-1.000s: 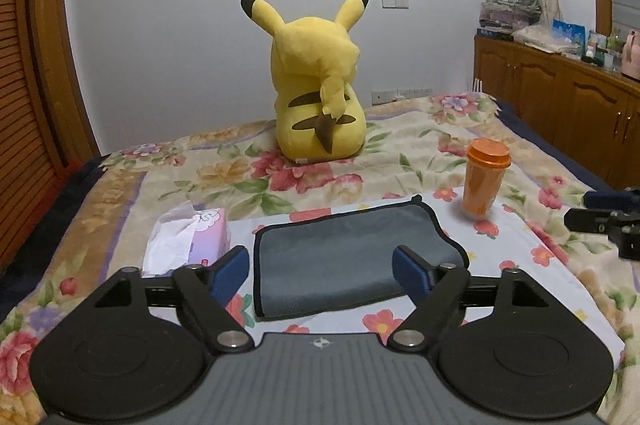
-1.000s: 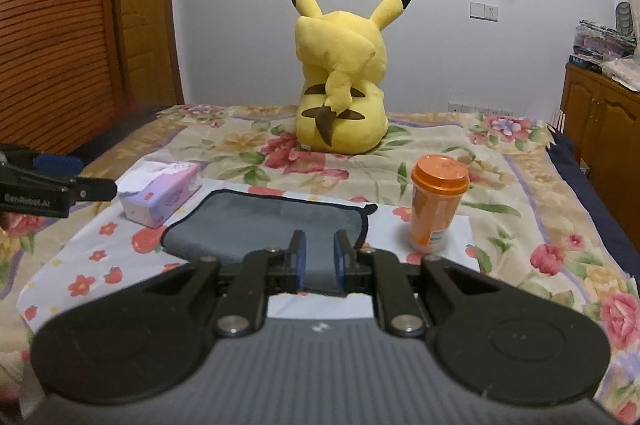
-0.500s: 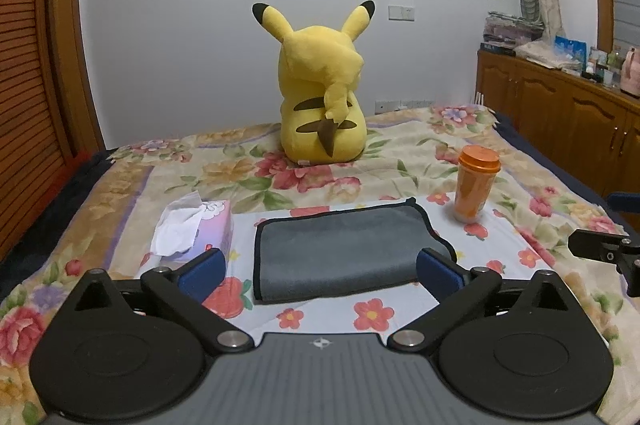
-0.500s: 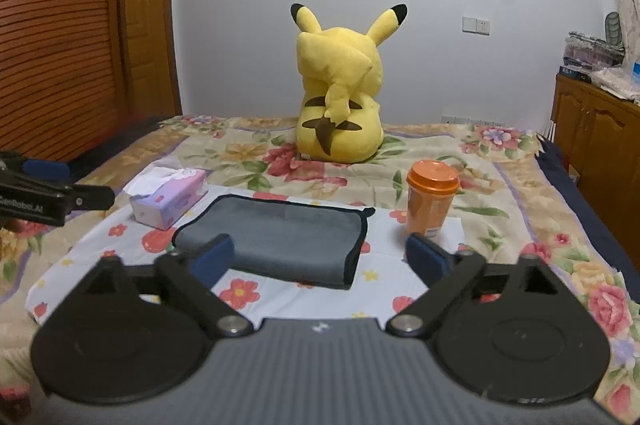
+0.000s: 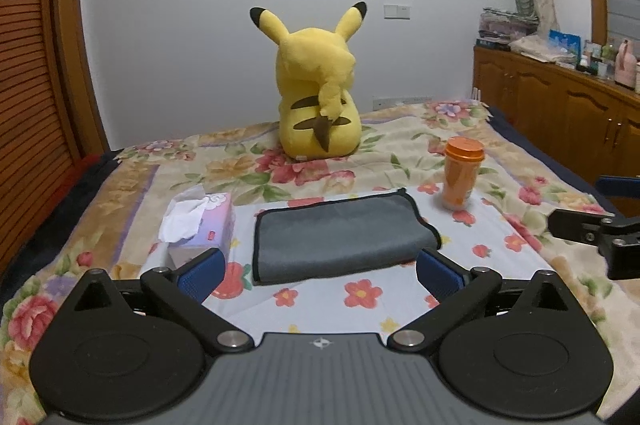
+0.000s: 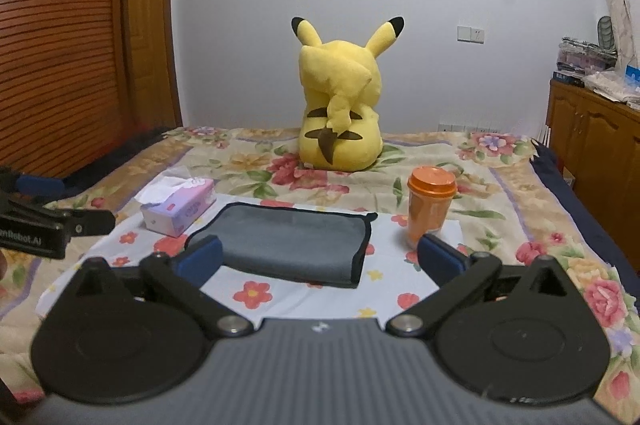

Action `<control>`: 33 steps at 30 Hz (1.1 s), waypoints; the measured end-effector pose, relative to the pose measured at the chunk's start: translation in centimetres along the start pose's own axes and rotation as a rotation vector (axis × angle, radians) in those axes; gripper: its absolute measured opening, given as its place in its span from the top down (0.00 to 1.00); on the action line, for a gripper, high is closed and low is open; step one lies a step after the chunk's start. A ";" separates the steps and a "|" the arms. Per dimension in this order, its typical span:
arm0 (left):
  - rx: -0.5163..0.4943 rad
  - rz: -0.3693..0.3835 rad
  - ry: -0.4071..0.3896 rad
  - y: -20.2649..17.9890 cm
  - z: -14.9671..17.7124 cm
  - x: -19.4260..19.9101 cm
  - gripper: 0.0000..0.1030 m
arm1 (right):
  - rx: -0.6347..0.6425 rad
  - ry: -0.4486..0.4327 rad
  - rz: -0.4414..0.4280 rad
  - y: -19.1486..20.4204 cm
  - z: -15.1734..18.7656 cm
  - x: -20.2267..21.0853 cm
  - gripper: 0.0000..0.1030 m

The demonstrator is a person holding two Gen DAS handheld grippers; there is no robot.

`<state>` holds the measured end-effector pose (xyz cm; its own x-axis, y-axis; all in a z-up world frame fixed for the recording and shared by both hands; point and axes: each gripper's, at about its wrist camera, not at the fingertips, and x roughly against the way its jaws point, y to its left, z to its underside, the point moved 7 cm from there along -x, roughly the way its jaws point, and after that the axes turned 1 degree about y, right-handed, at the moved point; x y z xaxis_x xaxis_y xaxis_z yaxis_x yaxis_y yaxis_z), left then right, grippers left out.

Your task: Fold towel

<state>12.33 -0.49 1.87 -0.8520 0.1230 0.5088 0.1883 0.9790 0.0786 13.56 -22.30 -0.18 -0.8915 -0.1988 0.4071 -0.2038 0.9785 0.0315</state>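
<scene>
A grey towel with a black hem [image 5: 340, 237] lies folded into a flat rectangle on a light flowered sheet on the bed; it also shows in the right wrist view [image 6: 288, 243]. My left gripper [image 5: 320, 275] is open wide and empty, held back from the towel's near edge. My right gripper [image 6: 320, 257] is open wide and empty, also short of the towel's near edge. Each gripper shows at the side of the other's view, the right one [image 5: 588, 229] and the left one [image 6: 48, 225].
A pink tissue box [image 5: 204, 225] stands left of the towel. An orange lidded cup [image 5: 460, 173] stands at its right. A yellow plush toy [image 5: 320, 97] sits behind. Wooden cabinets [image 5: 568, 109] line the right wall, a slatted wooden door [image 6: 60, 37] the left.
The right gripper opened from shut on the towel's near edge to wide open. Both grippers opened wider and drew back from the towel, which lies folded.
</scene>
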 end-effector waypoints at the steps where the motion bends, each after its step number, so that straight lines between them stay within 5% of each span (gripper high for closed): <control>1: 0.000 0.003 0.000 -0.2 0.2 0.3 0.00 | -0.001 0.000 0.001 0.0 0.1 0.2 0.00; 33: 0.055 0.032 0.094 -1.7 7.6 0.1 0.00 | -0.042 0.074 0.010 0.4 5.8 0.9 0.00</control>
<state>8.21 -0.90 -4.73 -0.7957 0.1410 0.5891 0.1852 0.9826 0.0149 10.29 -22.37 -5.04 -0.8605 -0.1860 0.4743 -0.1768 0.9821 0.0644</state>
